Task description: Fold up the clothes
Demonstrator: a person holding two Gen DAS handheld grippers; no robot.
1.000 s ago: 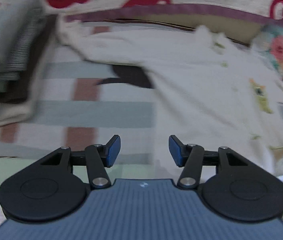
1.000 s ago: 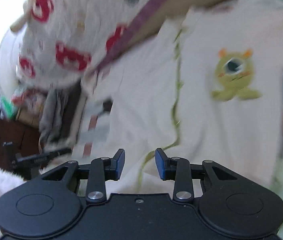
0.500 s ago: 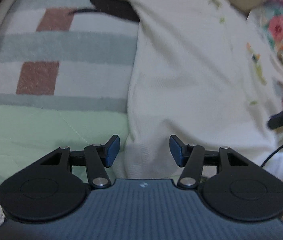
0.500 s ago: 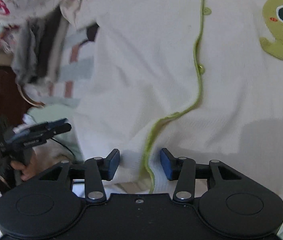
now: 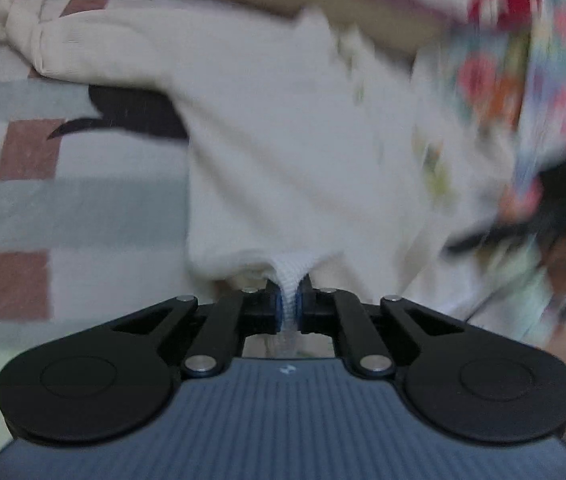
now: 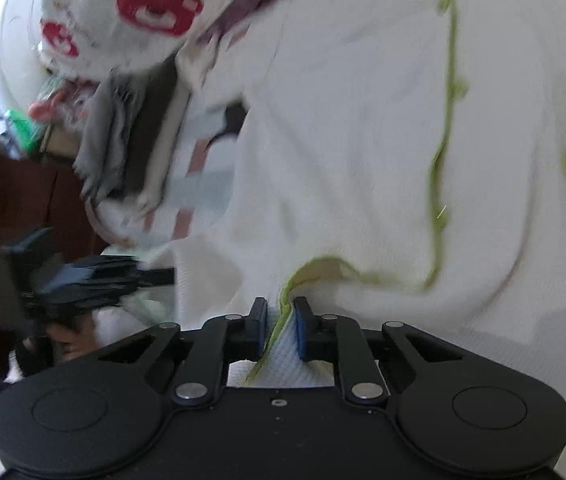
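Left gripper (image 5: pixel 287 306) clenched on a bunched fold at the hem of the white top (image 5: pixel 283 152); right gripper (image 6: pixel 280 326) closing, jaws already on the green-trimmed edge (image 6: pixel 441 168) of the same top, cloth plainly between the pads. Top spread over a checked blanket (image 5: pixel 63 216), near hem lifted at both grips, rest lying flat. Risks, judged from here: thin pinch on the left could slip free under any pull; right may have caught only the trim or a single layer, leaving the back layer behind and skewing the fold; uneven lift between the two could drag the top across the blanket and wrinkle it; far sleeve (image 5: pixel 83 52) could snag on the bedding behind. No containers in view; only a stack of clothes (image 6: pixel 123 144) off to the side.
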